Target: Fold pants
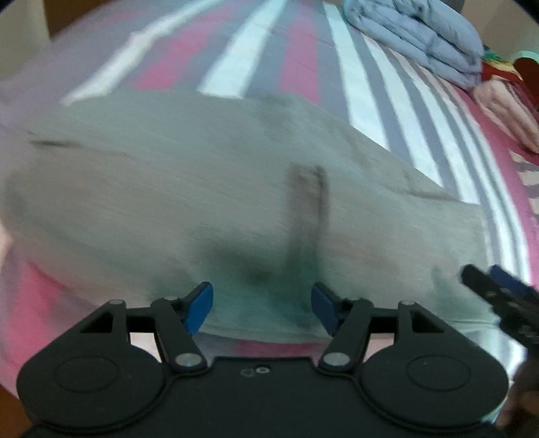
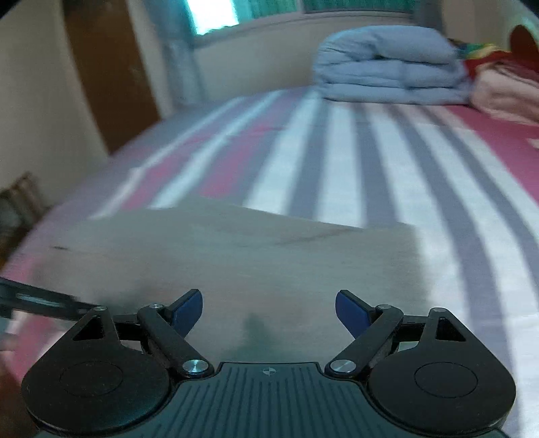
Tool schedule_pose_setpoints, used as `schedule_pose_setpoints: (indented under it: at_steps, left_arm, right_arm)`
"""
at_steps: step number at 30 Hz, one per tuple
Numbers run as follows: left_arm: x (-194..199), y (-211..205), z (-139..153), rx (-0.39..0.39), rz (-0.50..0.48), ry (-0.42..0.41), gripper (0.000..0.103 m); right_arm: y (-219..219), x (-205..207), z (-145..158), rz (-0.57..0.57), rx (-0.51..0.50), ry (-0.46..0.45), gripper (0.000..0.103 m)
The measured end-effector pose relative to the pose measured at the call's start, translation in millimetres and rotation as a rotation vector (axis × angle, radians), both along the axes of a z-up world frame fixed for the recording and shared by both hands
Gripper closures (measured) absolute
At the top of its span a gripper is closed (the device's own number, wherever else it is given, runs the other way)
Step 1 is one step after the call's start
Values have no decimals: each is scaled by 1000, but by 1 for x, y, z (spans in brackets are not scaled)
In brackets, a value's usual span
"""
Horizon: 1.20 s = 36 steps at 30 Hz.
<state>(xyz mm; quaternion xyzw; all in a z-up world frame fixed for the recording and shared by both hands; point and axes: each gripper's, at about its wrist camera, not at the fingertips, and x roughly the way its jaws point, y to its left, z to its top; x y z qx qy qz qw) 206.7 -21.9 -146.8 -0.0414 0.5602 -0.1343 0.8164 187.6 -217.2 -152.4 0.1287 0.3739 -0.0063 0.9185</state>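
**Dim bedroom, smeared by motion**

Soft daylight enters from a window (image 2: 215, 17) behind the bed (image 2: 337, 161). Both fisheye views bend at the edges; motion blur streaks the pants (image 1: 202, 175), with dark shadows pooling near the lens.

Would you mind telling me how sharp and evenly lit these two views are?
Left wrist view: the pants are streaked by motion blur, with a dark shadow near the left gripper. Right wrist view: the pants are soft, the window glares, and fisheye bends the bedsheet stripes.

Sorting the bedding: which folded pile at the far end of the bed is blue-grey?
The folded quilt, thick and puffy, left of the pink blanket in the right wrist view.
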Motion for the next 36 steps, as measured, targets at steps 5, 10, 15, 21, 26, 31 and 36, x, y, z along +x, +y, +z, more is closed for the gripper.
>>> schedule_pose_setpoints:
  at_steps: [5, 10, 15, 21, 26, 31, 36]
  left_arm:
    - [9, -7, -11, -50, 58, 65, 69]
    - [-1, 4, 2, 80, 158, -11, 60]
    - [3, -1, -4, -18, 116, 46, 46]
    - [5, 3, -4, 0, 185, 44, 47]
    - [9, 6, -7, 84, 178, 38, 24]
    - [15, -8, -18, 76, 135, 66, 15]
    - [20, -4, -22, -149, 200, 159, 19]
  right_arm:
    - [-31, -1, -27, -59, 38, 59, 17]
    - [-37, -17, -30, -67, 91, 51, 16]
    - [-34, -26, -27, -60, 101, 49, 16]
    - [-34, -29, -27, -68, 123, 46, 16]
    - [-36, -29, -28, -58, 125, 48, 16]
    - [-34, -29, -28, -65, 127, 48, 16]
    - [-34, -30, -28, -62, 124, 52, 16]
